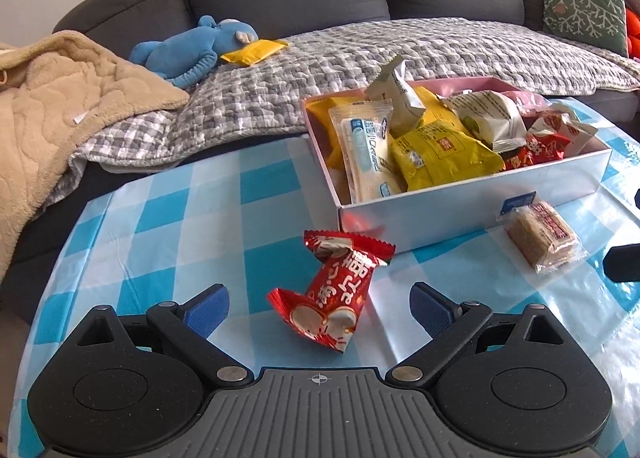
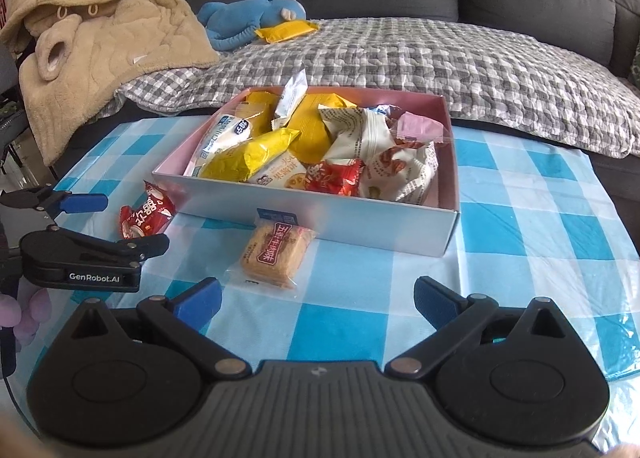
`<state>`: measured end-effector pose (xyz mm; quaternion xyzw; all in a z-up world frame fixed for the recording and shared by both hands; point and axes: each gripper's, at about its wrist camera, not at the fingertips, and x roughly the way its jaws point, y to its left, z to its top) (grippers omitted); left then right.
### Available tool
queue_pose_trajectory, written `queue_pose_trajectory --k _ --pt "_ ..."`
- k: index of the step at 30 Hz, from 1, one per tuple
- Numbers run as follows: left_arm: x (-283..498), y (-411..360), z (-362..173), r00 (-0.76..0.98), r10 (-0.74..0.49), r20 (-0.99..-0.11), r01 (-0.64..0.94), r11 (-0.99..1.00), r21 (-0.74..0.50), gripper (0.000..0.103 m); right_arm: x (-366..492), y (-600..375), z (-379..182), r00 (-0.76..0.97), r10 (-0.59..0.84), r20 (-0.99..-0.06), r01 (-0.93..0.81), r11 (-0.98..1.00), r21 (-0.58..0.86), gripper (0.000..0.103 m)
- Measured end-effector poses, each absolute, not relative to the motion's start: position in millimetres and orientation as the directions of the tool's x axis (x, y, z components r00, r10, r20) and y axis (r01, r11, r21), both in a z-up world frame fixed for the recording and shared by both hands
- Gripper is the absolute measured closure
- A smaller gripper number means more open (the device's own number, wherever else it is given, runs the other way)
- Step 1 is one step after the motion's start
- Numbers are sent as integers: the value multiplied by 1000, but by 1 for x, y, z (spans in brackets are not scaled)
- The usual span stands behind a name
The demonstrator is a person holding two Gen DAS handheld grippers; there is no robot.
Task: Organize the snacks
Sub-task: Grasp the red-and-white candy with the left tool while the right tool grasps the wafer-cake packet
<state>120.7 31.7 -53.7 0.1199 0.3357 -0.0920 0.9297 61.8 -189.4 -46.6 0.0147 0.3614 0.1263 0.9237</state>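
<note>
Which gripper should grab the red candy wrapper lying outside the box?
Left. The left gripper is open with the red candy wrapper right between its fingers; the right gripper faces the clear-wrapped biscuit instead.

We carry two matching claws, L [image 1: 319, 308] & R [image 2: 318, 300]. Each has a ribbed grey centre plate w/ a small crosshair mark, black rounded housings either side w/ round discs & triangular cut-outs, black link arms w/ silver pivot screws, and blue textured pads [image 1: 208, 308]. L claw, seen side-on in the R view, reads "GenRobot.AI" in white.
</note>
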Motion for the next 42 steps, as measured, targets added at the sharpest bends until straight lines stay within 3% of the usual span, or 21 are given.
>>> queue_pose_trajectory --k 3,10,16,27,36,42 --pt "127 33 -53 750 -103 -653 243 962 127 10 68 -183 -49 709 240 -663 -209 970 128 1" --pt "130 29 -55 709 -104 -697 255 960 116 51 80 -172 -54 706 226 -672 -184 974 134 1" --pt "131 33 -51 694 -120 -710 246 966 78 59 85 -165 -57 709 209 -674 -176 977 119 6" --pt "129 28 -45 664 -142 -734 241 970 31 65 86 -161 -58 703 220 -676 -204 973 105 30" --pt "127 27 -40 636 -163 -755 218 976 -27 75 86 -158 -55 674 277 -684 -250 958 141 62" --pt "127 29 -39 628 -167 -760 203 978 -47 76 85 -160 -53 666 280 -692 -253 957 144 66"
